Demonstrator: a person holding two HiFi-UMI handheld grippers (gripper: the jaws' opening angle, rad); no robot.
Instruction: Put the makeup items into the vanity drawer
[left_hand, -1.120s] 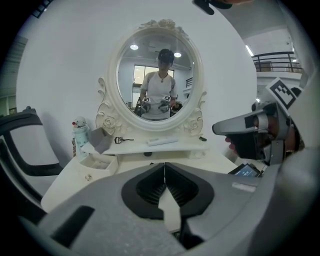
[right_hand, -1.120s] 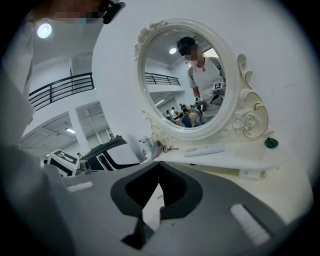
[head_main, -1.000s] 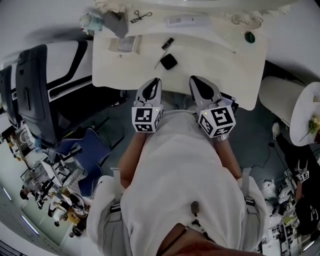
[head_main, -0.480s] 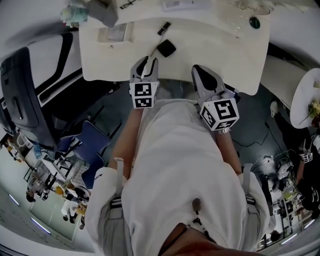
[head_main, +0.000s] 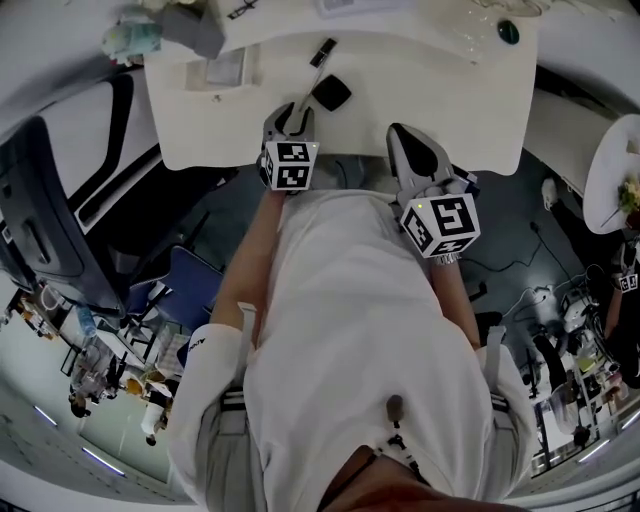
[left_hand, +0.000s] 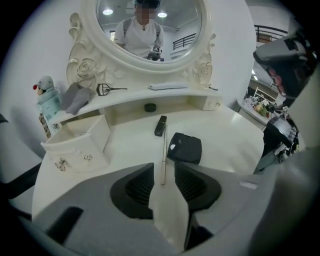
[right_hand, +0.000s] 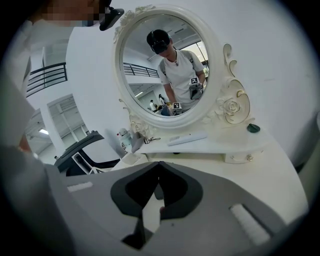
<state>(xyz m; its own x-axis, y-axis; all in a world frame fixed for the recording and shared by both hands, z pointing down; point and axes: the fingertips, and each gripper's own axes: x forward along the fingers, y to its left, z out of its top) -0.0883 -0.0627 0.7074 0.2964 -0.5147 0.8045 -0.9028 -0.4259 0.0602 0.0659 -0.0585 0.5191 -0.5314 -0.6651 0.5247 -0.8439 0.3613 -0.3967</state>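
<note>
A thin white makeup stick lies on the cream vanity top, pointing away from me. My left gripper is low over its near end. Its jaws have just been opening and stand apart, with the stick's end between the tips and untouched. A black compact lies just right of the stick, and a black lipstick tube lies beyond it. The drawer stands open at the left. In the head view the left gripper is over the table's front, by the stick. My right gripper is shut and empty, held at the table's front edge.
The shelf under the oval mirror carries an eyelash curler and a flat white item. A plush toy and a grey cloth sit at the far left. A small green object lies on the shelf's right end.
My left gripper has moved forward and down from in front of my body to over the table, onto the near end of the stick. The right gripper has barely shifted.
</note>
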